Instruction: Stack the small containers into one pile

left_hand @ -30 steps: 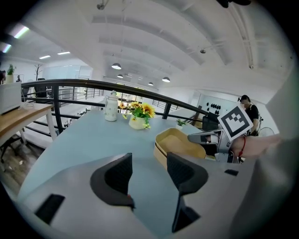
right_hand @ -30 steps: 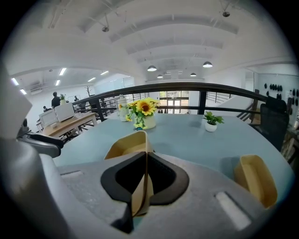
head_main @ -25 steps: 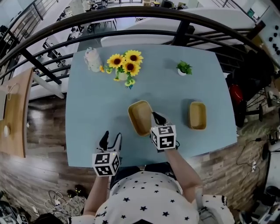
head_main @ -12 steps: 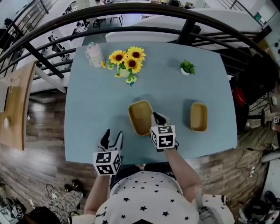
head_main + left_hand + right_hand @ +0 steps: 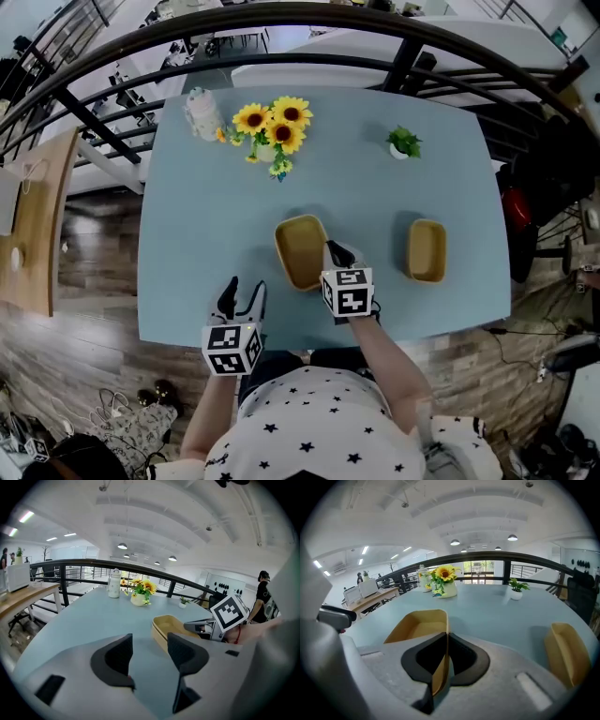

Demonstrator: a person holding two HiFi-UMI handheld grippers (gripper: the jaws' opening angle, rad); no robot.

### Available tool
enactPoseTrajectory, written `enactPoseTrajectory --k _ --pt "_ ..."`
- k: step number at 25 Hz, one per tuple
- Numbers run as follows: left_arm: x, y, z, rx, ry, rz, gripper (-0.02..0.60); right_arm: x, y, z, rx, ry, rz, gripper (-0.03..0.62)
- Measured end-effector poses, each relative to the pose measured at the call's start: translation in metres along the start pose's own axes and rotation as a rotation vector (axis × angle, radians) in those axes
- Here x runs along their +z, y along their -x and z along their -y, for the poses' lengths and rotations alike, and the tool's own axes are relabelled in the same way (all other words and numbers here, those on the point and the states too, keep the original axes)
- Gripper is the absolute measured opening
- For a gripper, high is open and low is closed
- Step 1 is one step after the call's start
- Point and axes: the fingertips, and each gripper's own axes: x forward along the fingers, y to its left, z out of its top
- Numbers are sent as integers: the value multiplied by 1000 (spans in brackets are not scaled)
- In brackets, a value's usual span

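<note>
Two tan rectangular containers stand on the blue table (image 5: 206,234). My right gripper (image 5: 334,251) is shut on the right wall of the nearer container (image 5: 301,250), and in the right gripper view that thin wall (image 5: 442,658) runs between the closed pads while the container (image 5: 417,627) stretches away to the left. The second container (image 5: 426,249) (image 5: 565,653) sits apart to the right. At the table's front edge, my left gripper (image 5: 240,295) (image 5: 149,656) is open and holds nothing; it sees the held container (image 5: 171,625) ahead to its right.
A sunflower bunch in a pot (image 5: 273,131), a white bottle (image 5: 202,113) and a small potted plant (image 5: 401,143) stand along the far side of the table. A dark curved railing (image 5: 403,56) runs behind it. Wooden floor lies to the left.
The right gripper with the container's wall in it has sunk slightly. The left gripper has stayed where it was.
</note>
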Motion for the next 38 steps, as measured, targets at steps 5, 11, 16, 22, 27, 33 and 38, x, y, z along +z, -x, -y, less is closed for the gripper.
enactPoseTrajectory --k 5,11,16,22,27,33,38 --pt "0 0 6 0 -2 0 227 1 1 0 10 4 0 23" --pt "1 -2 10 2 4 12 227 0 -1 -1 36 9 -3 23" --pt "3 -2 11 11 11 21 227 0 -1 -6 75 27 -11 38" --pt "3 0 14 25 18 28 227 -2 -4 -5 81 57 -29 55" --pt "2 1 16 41 27 36 227 -8 -9 -5 98 66 -57 58" --pt "2 2 22 59 33 41 227 -13 -9 0 102 78 -83 45" --pt "3 -1 32 65 32 47 227 -10 -2 10 98 95 -76 29"
